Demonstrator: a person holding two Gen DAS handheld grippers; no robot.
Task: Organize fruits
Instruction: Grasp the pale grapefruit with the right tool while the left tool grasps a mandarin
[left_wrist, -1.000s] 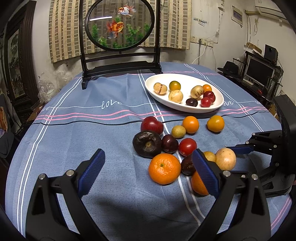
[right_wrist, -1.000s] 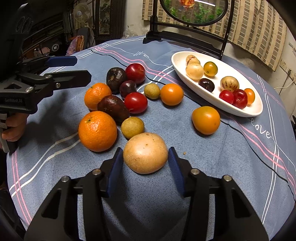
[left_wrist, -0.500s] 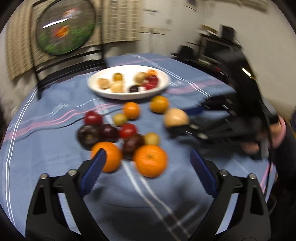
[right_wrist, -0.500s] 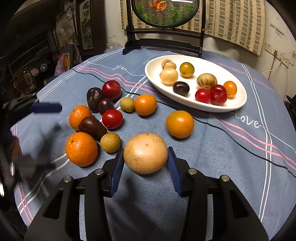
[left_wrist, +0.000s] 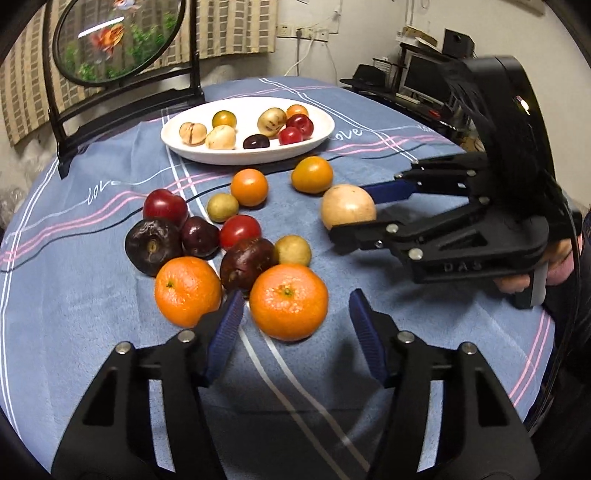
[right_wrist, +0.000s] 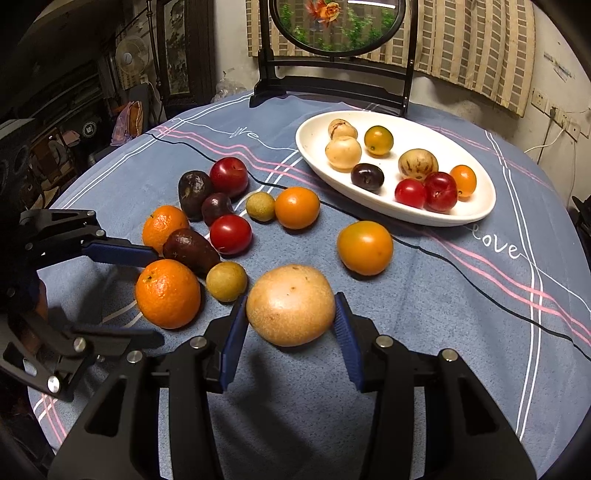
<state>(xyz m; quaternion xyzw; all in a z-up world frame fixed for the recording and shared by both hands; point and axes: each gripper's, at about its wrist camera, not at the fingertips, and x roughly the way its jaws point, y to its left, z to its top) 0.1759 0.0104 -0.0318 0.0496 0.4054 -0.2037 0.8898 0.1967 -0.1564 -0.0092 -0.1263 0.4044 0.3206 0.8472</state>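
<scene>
- Two sets of tongs are at work over the worktop (right_wrist: 443, 295), which is covered with a blue cloth with pink and white stripes.
- We see the right tongs (right_wrist: 291, 325) clenched on a pale tan round fruit (right_wrist: 291, 304) – both blue pads press its sides, and it sits near the front of the loose fruit.
- We see the left tongs (left_wrist: 295, 325) with their jaws apart; they have just been closing, with the nearer orange (left_wrist: 289, 302) between the pads but not yet pinched – a gap shows on its right side.
- A second orange (left_wrist: 187, 291) lies just to the left, touching a dark purple fruit (left_wrist: 246, 263).
- Behind these we count red, dark and small yellow-green fruits bunched together, with two orange-yellow ones further back.
- A white oval dish (right_wrist: 476, 210) stands at the far side of the worktop, holding eight small fruits.
- A hand (left_wrist: 554, 258) grips the right tongs' handle at the edge of the left view.
</scene>
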